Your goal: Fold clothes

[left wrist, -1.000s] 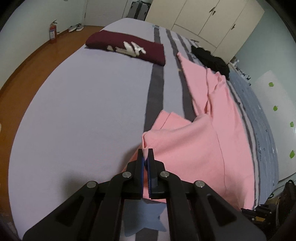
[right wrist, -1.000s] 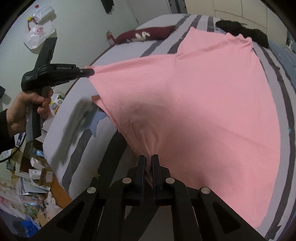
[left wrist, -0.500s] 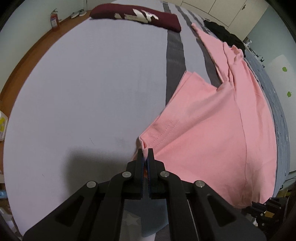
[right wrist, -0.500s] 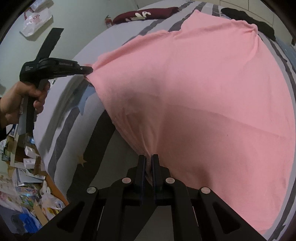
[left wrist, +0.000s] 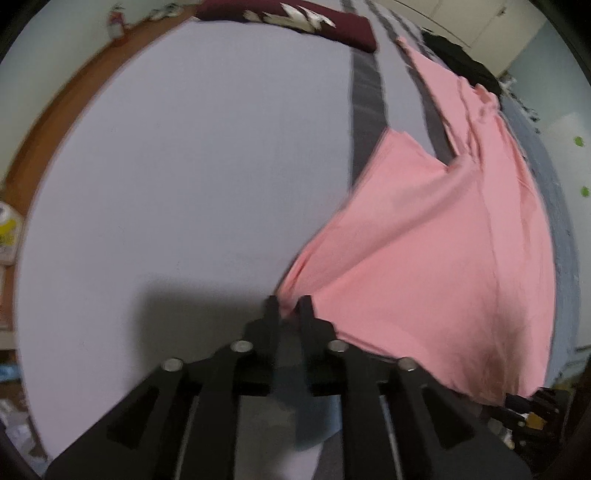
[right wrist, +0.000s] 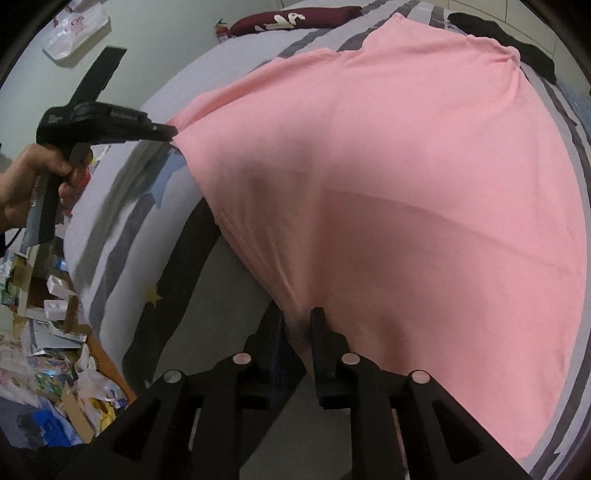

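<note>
Between your two claws: pink shirt pinched at both near corners, edge lifted off the bed.

Your left gripper (left wrist: 289, 302) is clamped on a bunched corner of the pink shirt (left wrist: 424, 258); your right gripper (right wrist: 297, 317) is clenched on the other near corner, with your left hand (right wrist: 33, 184) on the left tool's handle. Over the last second you've swung both claws up and forward: the slack fold near the left jaws has pulled flat, the hem is taut between them, and more of the bed (left wrist: 184, 166) shows to the left. The far end of the shirt lies on the striped sheet, near the folded maroon garment (left wrist: 295, 18) and a black garment (right wrist: 498, 33). Judgement: you're mid-carry on a fold, near edge heading for the far edge; keep tension even or a corner will slip.
</note>
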`<state>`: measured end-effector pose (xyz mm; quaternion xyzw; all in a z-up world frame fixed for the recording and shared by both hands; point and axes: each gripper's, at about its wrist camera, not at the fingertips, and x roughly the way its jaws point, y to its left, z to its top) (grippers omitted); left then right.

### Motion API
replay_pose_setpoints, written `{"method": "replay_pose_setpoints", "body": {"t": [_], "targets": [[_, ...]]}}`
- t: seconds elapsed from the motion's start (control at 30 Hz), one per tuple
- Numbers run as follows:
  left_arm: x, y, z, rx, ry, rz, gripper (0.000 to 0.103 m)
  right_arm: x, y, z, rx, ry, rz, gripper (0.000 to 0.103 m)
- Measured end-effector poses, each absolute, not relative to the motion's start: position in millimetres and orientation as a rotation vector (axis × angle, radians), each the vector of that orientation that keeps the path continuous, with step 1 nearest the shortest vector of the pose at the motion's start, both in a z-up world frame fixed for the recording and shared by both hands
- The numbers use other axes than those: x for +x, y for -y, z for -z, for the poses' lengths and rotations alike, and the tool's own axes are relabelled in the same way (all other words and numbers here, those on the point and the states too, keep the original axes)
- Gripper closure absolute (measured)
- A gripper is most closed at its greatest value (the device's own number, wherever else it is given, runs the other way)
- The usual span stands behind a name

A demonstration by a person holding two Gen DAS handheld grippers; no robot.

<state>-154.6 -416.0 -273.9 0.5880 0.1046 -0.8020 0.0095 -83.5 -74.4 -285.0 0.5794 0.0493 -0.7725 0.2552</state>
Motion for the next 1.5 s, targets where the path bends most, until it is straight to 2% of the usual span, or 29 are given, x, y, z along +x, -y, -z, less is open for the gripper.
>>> {"method": "replay_pose_setpoints", "body": {"t": [0.07,0.2,0.23,0.4,0.6,0.77,0.87,0.93,1.03,1.5], "targets": [[-155,418,258,1.741,-0.285,2.54,0.084,-87,65,277,1.56,-0.116,2.114,0.085],[-182,404,241,1.666,-0.33,2.646,0.065,-95,45,261,1.534,-0.08,2.149,0.082],[-194,396,243,1.673,-0.313,2.664,0.063,-103,37,260,1.53,-0.07,2.178,0.08],[-250,345,258,1.753,-0.166,2.762,0.063,-159,-2,268,1.542,-0.023,2.378,0.079],[-278,310,275,1.785,-0.012,2.822,0.064,-180,-28,282,1.588,-0.006,2.436,0.079],[-282,309,283,1.791,0.03,2.835,0.069,-169,-28,298,1.609,-0.014,2.42,0.079],[-279,310,283,1.784,0.066,2.845,0.079,-168,-29,300,1.604,-0.008,2.414,0.079],[-277,311,279,1.759,0.085,2.851,0.092,-169,-25,304,1.607,-0.007,2.411,0.079],[-275,321,274,1.707,0.045,2.844,0.099,-169,-26,305,1.608,-0.002,2.407,0.079],[-265,358,265,1.575,-0.153,2.722,0.095,-164,-44,302,1.606,0.044,2.391,0.081]]}}
